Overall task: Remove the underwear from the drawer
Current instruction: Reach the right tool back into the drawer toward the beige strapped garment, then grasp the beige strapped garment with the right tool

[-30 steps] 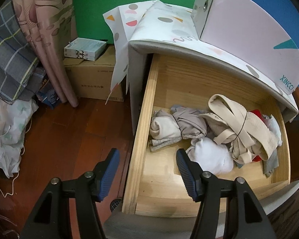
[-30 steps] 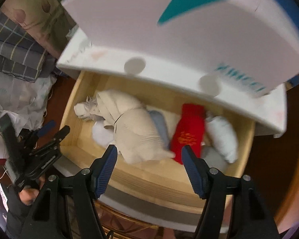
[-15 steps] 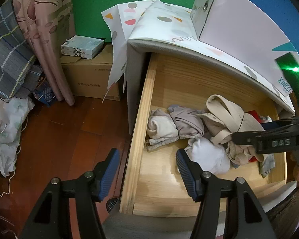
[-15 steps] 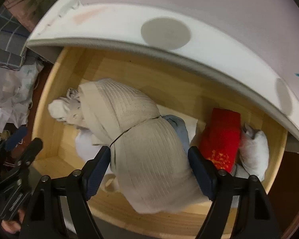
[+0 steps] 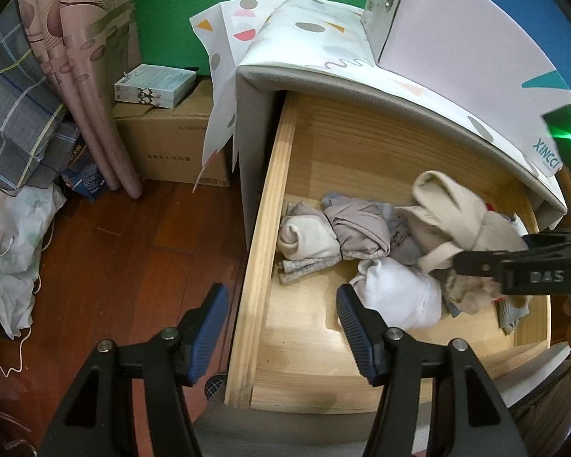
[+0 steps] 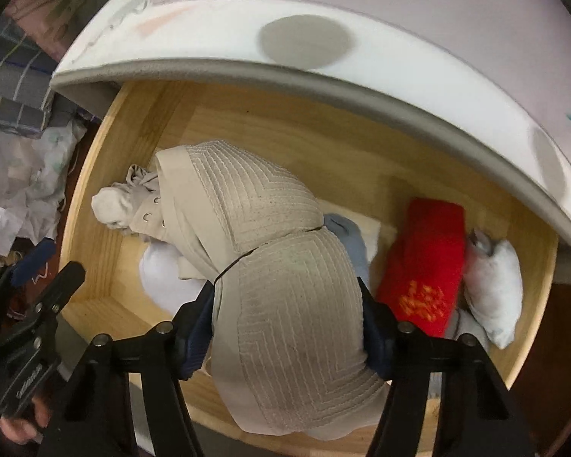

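Observation:
The wooden drawer [image 5: 255, 266] [image 6: 95, 175] stands pulled out and holds several folded garments. A beige quilted piece of underwear [image 6: 278, 251] [image 5: 456, 213] lies on top of the pile. My right gripper [image 6: 285, 327] points straight down over it. Its jaws are closing, with the beige fabric bulging between both pads. In the left wrist view it shows at the right edge [image 5: 514, 266]. My left gripper [image 5: 281, 327] hangs open and empty above the drawer's front left corner. Beside the beige piece lie a red folded garment [image 6: 422, 259], a white bundle [image 5: 399, 293] and a grey roll [image 5: 358, 228].
The cabinet top carries a patterned cover [image 5: 304, 26] and a white box [image 5: 456, 30] that overhang the drawer's back. Left of the cabinet stand a cardboard box [image 5: 171, 144], a curtain [image 5: 91, 76] and piled bedding [image 5: 15, 122] on the wooden floor [image 5: 114, 247].
My right gripper dropped into the drawer, widened its jaws, then closed them around the beige underwear. It has come into the left wrist view. The left gripper kept still.

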{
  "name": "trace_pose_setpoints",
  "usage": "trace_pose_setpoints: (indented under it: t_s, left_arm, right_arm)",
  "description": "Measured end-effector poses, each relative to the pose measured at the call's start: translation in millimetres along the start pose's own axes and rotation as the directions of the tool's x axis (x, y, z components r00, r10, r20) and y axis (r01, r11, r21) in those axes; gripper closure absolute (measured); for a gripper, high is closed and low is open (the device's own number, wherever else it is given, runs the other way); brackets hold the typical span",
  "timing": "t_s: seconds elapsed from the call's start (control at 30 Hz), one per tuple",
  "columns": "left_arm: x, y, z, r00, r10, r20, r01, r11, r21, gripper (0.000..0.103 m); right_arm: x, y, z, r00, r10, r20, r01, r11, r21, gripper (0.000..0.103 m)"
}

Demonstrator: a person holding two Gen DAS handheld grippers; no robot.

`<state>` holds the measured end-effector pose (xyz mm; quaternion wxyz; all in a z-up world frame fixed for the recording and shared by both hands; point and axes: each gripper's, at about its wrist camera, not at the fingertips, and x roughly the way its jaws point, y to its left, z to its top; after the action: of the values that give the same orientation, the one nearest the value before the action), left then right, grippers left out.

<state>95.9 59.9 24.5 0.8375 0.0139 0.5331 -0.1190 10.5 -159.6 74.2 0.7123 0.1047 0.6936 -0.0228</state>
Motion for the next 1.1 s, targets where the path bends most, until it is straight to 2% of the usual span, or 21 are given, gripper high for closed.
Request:
trace_pose_setpoints:
  t_s: [0.17,0.3,0.43,0.5,0.57,0.7,0.9,1.0,1.1]
  left_arm:
    - [0,-7,-2,1.000,0.003,-0.009,-0.002,1.000,0.026,0.043]
    - [2,-11,-3,1.000,0.004,-0.020,-0.003,0.999,0.049,0.042]
    - [0,-13,-4,1.000,0.005,-0.013,-0.004,0.998,0.055,0.042]
    - [-5,-15,-4,1.000,0.028,0.012,-0.028,0.998,0.063,0.042]
    - [-7,-18,-2,1.000,0.003,0.013,-0.004,0.997,0.072,0.042]
    - [-1,-32,-4,0.999,-0.014,-0.034,0.018,0.995,0.099,0.042]
    - [14,-66,-2,0.990,-0.070,-0.125,0.086,0.987,0.136,0.042]
    - [24,-83,3,0.982,-0.075,-0.174,0.100,0.985,0.141,0.042]
    - [36,-95,8,0.976,-0.046,-0.212,0.079,0.986,0.150,0.042]
  right_arm:
    - [-24,-19,-17,0.999,0.017,0.032,-0.018,1.000,0.026,0.041]
    - [-38,-34,-32,0.999,-0.026,0.045,0.024,0.999,0.038,0.041]
    - [-42,-57,-50,0.999,-0.042,0.035,0.039,0.996,0.081,0.041]
    - [-40,-69,-59,0.998,-0.053,0.021,0.051,0.993,0.103,0.041]
    - [-38,-79,-67,0.998,-0.068,0.007,0.067,0.989,0.129,0.041]
    - [-29,-99,-76,0.997,-0.074,-0.010,0.075,0.980,0.182,0.041]
    - [-13,-106,-80,0.998,-0.050,-0.023,0.054,0.975,0.214,0.041]
    - [-4,-106,-82,0.999,-0.034,-0.035,0.041,0.974,0.223,0.041]
    - [0,-109,-84,0.999,-0.024,-0.038,0.032,0.972,0.231,0.041]
